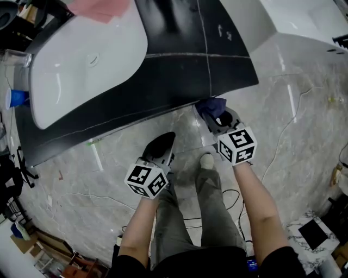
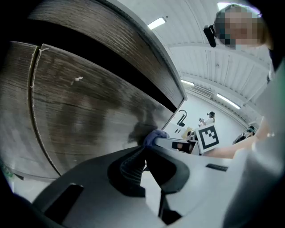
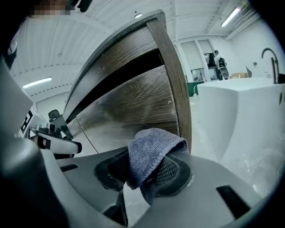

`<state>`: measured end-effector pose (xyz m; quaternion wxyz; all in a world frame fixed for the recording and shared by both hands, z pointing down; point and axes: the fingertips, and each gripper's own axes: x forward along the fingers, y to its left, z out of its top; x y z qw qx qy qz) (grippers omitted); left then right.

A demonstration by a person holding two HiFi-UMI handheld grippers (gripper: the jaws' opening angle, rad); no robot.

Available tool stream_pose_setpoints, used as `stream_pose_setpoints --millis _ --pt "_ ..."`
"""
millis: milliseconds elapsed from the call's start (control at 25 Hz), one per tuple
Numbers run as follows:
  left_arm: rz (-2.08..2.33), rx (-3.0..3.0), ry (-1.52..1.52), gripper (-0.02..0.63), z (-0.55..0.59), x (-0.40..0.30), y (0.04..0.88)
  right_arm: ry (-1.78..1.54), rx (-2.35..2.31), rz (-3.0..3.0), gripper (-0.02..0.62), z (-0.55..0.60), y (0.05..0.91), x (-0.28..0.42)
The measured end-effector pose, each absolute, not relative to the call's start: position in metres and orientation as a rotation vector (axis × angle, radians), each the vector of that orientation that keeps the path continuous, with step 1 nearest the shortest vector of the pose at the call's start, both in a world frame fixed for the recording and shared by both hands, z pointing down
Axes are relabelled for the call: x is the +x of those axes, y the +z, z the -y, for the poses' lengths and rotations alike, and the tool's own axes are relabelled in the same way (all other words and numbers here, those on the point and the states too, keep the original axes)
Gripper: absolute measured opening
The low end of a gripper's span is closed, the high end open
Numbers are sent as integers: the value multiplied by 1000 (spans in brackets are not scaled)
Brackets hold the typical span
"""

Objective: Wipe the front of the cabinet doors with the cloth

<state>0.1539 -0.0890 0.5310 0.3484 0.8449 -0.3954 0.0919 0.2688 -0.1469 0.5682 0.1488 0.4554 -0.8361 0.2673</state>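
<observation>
Cloth [image 3: 149, 153] clamped in the right gripper [image 3: 143, 174], low at the right-hand end of the cabinet front.
Both jaws are closed on a fold of the blue-grey terry, which bunches up over the pads right at the bottom edge of the dark wood-grain cabinet door [image 3: 129, 107]; whether it touches cannot be told. The left gripper [image 2: 144, 167] has its jaws brought together with nothing between them and hangs clear of the doors, over the marble floor [image 1: 304, 141]. Up top, a white basin [image 1: 81, 65] sits in the vanity, with a pink rag [image 1: 100, 8] beyond it.
</observation>
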Motion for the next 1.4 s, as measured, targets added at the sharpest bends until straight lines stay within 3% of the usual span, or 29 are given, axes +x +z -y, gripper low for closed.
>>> stream_pose_setpoints --millis 360,1000,1400 --pt "1036 2186 244 9 84 134 530 807 1229 2425 126 120 573 233" --pt "1212 2079 219 9 55 0 540 828 962 2487 126 89 590 75" --pt "1289 2014 212 10 47 -46 559 792 850 2480 126 92 610 19"
